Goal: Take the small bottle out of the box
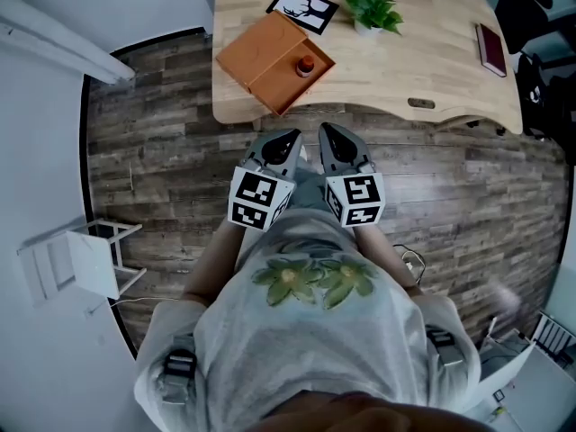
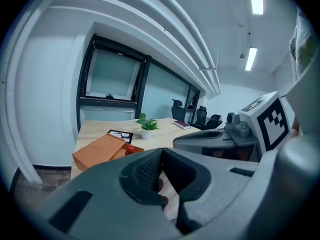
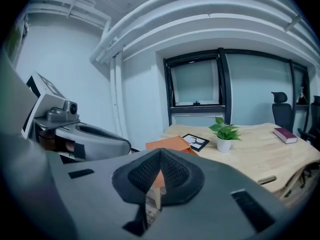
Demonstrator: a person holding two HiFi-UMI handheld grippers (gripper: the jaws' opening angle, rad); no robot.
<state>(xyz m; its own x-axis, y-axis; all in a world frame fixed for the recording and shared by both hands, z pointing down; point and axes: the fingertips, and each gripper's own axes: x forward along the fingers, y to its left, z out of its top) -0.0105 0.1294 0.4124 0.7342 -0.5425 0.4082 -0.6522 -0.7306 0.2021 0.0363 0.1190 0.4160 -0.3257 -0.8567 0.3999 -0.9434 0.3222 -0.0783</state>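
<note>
An orange box (image 1: pixel 270 61) lies open on the wooden table (image 1: pixel 432 61), its lid swung out to the left. The small bottle (image 1: pixel 306 65), with a red cap, stands inside the box's right half. Both grippers are held close to my body over the floor, short of the table's near edge. My left gripper (image 1: pixel 286 142) is shut with nothing in it, and my right gripper (image 1: pixel 331 136) beside it is shut and empty too. The left gripper view shows the box (image 2: pixel 102 150) and the bottle (image 2: pixel 130 149) beyond its closed tips. In the right gripper view the box (image 3: pixel 172 144) shows partly behind the jaws.
On the table stand a potted plant (image 1: pixel 371 9), a black-framed picture (image 1: pixel 302 7) behind the box, and a dark red book (image 1: pixel 490 49) at the right. Office chairs (image 1: pixel 540 25) stand past the table's right end. A white stand (image 1: pixel 76 264) sits on the floor at my left.
</note>
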